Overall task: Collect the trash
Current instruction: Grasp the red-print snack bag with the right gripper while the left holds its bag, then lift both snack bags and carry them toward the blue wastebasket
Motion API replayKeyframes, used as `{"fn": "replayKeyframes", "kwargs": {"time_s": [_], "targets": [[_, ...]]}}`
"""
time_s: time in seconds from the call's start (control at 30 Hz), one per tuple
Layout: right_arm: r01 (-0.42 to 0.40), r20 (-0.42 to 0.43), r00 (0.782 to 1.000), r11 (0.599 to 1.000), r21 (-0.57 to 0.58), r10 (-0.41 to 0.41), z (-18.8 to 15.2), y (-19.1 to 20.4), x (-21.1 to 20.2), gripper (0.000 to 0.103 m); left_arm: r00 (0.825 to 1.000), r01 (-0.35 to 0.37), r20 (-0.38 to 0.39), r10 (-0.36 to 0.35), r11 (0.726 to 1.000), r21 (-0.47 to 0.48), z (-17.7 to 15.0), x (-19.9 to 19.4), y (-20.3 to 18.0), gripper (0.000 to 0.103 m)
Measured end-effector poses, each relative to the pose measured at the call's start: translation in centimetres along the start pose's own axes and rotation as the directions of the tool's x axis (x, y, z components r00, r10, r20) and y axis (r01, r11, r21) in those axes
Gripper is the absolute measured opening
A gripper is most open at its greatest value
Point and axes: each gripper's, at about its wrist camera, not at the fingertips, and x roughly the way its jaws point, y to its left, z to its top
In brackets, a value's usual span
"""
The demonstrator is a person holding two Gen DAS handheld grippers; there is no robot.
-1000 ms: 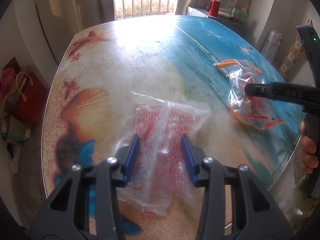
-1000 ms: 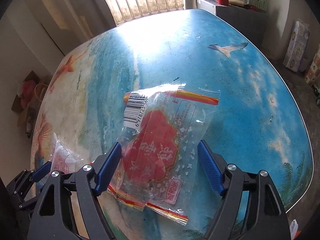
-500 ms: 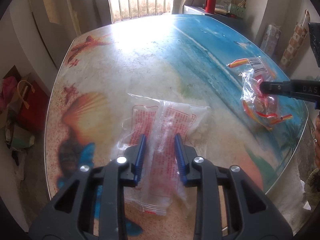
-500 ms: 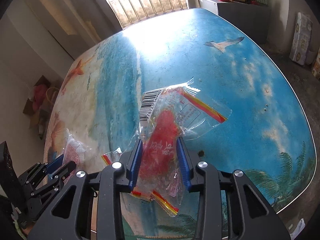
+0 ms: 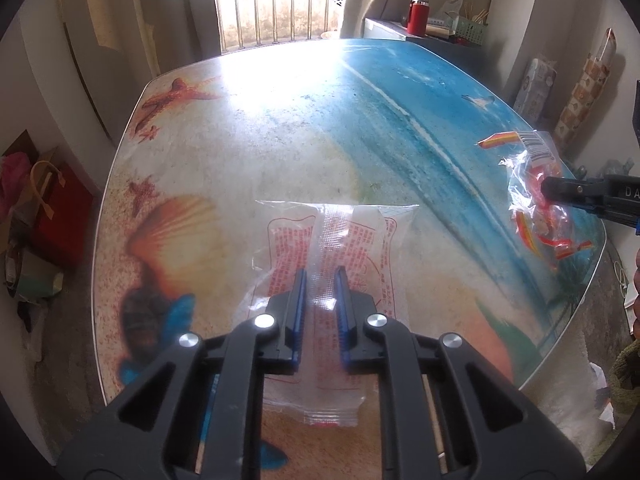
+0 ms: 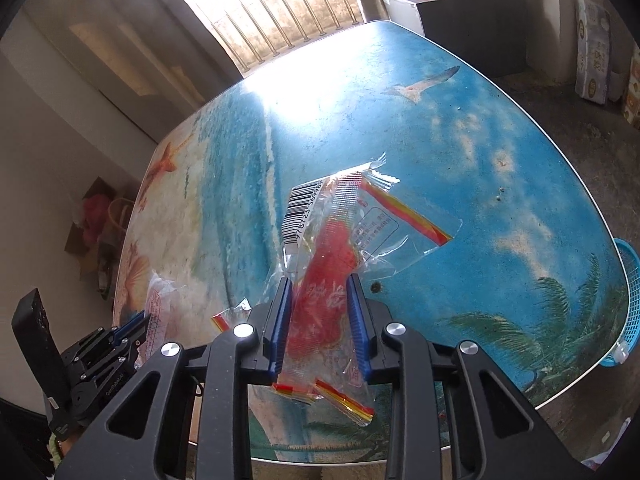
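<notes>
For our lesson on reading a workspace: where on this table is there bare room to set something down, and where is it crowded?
Free: the far half of the table, from the window side to the seagull print, and the strip between the two wrappers. Crowded: the near edge, where the left gripper pinches the clear wrapper and the right gripper grips the red wrapper, near the blue basket.

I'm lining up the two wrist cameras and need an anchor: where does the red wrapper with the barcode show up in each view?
Left wrist view: the red wrapper is at the far right edge, pinched by the right gripper above the table's blue side.
Right wrist view: the same wrapper is at centre, between the blue fingers, lifted off the table.
Shared landmark: the printed seagull on the tabletop.
</notes>
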Motion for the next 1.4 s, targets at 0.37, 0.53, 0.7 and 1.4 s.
{"fn": "replayKeyframes", "kwargs": {"time_s": [0.37,0.53,0.7,1.4], "targets": [[-0.032,0.008,0.999,0.999,0.022,0.032,-0.2,-0.7,-0.9,0.027,0.998,-0.022,0.063,0.019,0.999,0.046,1.4,-2.1,-1.7,0.012],[-0.036,0.016,0.999,0.999,0.024,0.036,-0.2,-0.8,-1.3,0.027,0.996,-0.034,0.083,0.029,0.998,0.059,2.2,-2.3,-2.0,0.012],[-0.04,0.021,0.999,0.999,0.028,0.039,-0.2,-1.2,-2.0,0.027,0.995,-0.037,0.092,0.03,0.997,0.075,2.5,-2.4,-2.4,0.012],[-0.049,0.036,0.998,0.998,0.034,0.048,0.1,-1.4,-2.8,0.027,0.993,-0.047,0.115,0.035,0.994,0.099,3.4,-2.9,-3.2,0.012]]}}
